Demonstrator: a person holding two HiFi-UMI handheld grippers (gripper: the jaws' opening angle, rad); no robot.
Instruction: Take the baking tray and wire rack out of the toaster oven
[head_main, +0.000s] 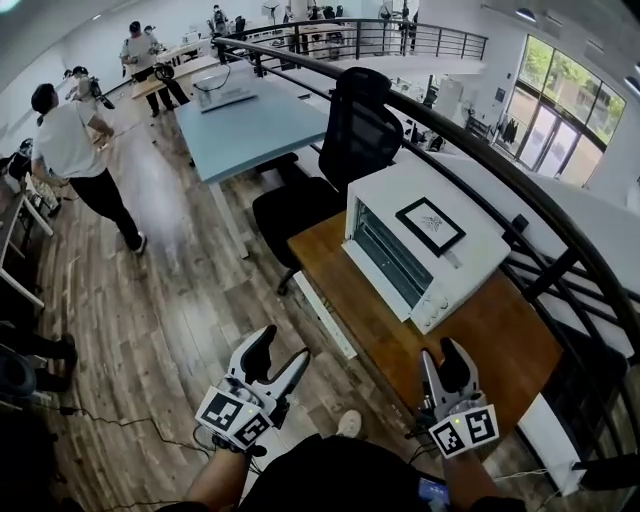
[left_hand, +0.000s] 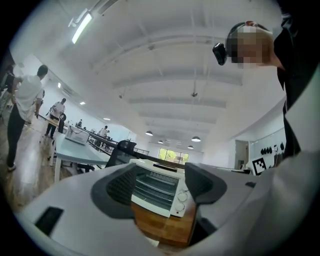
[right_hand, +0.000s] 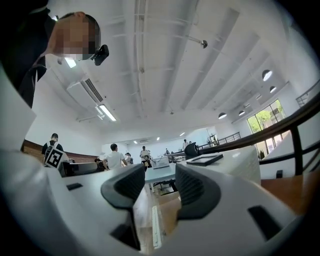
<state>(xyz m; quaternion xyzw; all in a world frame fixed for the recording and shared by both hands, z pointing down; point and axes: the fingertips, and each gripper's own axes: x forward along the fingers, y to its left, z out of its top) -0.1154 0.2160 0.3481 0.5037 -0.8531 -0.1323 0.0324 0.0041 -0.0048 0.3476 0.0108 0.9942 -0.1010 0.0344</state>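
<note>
Toaster oven sits toward the counter's far edge, door seemingly shut. Left gripper wide open, empty, off the counter. Right gripper partly open, empty, over the near edge.

Wide open hall here, with a wood-plank floor running off to the left. A pale blue table stands mid-room, and a black office chair is just beside it. A wooden bench sits against a curved black railing that sweeps along the right. Tall windows at far right let in daylight. Overhead there's a white ceiling with a strip light lit. People are standing far left.
</note>
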